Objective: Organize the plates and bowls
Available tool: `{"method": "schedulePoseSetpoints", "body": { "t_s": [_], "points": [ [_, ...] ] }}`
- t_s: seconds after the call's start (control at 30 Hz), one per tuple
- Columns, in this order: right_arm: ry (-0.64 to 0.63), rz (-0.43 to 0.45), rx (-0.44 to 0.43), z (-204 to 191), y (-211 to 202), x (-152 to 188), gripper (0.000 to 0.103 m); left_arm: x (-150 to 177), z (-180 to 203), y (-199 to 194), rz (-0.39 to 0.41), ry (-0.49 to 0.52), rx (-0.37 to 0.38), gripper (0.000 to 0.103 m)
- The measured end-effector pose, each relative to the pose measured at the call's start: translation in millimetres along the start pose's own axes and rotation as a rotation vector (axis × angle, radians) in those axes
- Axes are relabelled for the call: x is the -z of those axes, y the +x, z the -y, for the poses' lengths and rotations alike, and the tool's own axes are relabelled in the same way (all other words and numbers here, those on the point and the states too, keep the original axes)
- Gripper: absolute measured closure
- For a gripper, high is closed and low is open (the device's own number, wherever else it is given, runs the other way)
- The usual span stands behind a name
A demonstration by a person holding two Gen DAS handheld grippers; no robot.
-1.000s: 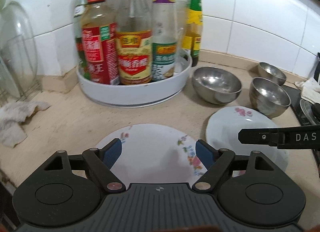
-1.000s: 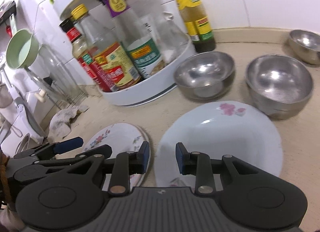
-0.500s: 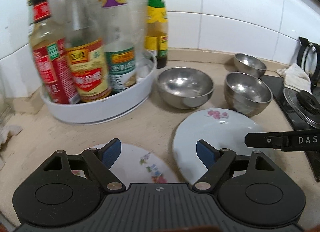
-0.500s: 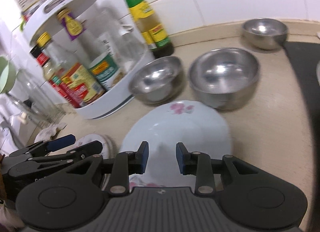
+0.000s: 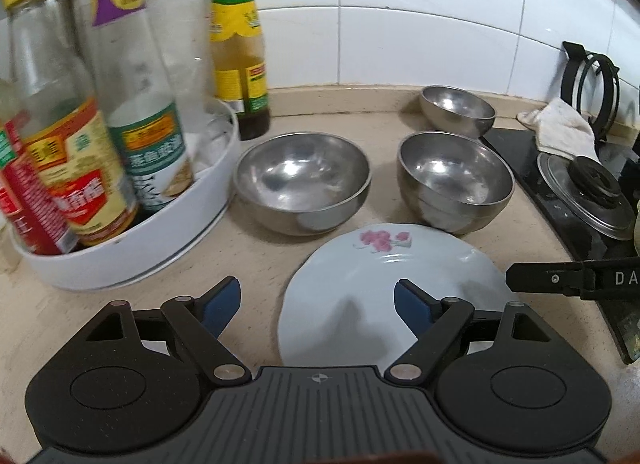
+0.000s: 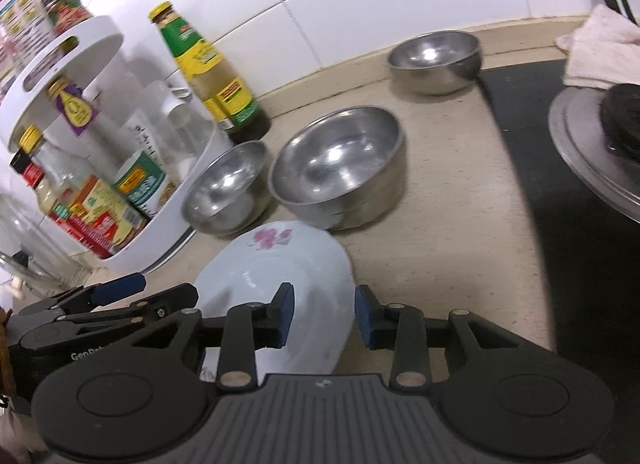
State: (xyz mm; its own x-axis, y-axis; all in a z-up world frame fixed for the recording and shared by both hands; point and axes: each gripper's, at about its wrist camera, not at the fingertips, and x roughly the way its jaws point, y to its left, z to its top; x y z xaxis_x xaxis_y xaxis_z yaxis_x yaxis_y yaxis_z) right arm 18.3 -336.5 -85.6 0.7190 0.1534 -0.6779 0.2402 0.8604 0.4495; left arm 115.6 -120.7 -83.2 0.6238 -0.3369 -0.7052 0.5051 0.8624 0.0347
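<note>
Your left gripper (image 5: 318, 300) stood wide open low in the left wrist view, its blue pads clear of everything; it held nothing. One pad hung over the bare counter (image 5: 256, 256), the other over the near part of the flowered plate (image 5: 384, 288), which lay flat at lower centre with its pink flower toward the far rim.

Your right gripper (image 6: 324, 316) had a narrower gap and its jaws were opening. In the right wrist view the plate's near right edge showed in the gap between the pads, but I could not tell whether either pad touched it.

Beyond the plate, at mid frame, sat two steel bowls: the wide bowl (image 5: 300, 182) on the left and the deeper bowl (image 5: 454, 182) on the right, both upright and empty. A small bowl (image 5: 458, 110), also empty, sat further back near the wall, just beside the black stove (image 5: 560, 200).

At the left of the frame the white turntable tray (image 5: 132, 248) held several sauce bottles standing upright, with a yellow-capped bottle (image 5: 68, 144) among them. A green-labelled bottle (image 5: 236, 48) stood behind the tray's rim, by the wall. On the stove at the right lay a pot lid (image 5: 580, 196) and a crumpled cloth (image 5: 560, 130).
</note>
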Motion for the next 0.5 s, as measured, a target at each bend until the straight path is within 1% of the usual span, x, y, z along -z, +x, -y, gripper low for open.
{"method": "schedulePoseSetpoints", "body": {
  "t_s": [0.2, 0.27, 0.33, 0.5],
  "points": [
    [0.03, -0.001, 0.024, 6, 3, 0, 0.066, -7, 0, 14, -0.026, 0.025, 0.025, 0.014],
    [0.035, 0.001, 0.034, 7, 4, 1, 0.064, -9, -2, 19, -0.037, 0.031, 0.032, 0.012],
    [0.041, 0.001, 0.046, 8, 5, 1, 0.06, -10, -4, 24, -0.051, 0.034, 0.043, 0.012],
    [0.058, -0.014, 0.061, 10, 9, 4, 0.059, -12, -9, 35, -0.083, 0.042, 0.065, 0.012]
  ]
}}
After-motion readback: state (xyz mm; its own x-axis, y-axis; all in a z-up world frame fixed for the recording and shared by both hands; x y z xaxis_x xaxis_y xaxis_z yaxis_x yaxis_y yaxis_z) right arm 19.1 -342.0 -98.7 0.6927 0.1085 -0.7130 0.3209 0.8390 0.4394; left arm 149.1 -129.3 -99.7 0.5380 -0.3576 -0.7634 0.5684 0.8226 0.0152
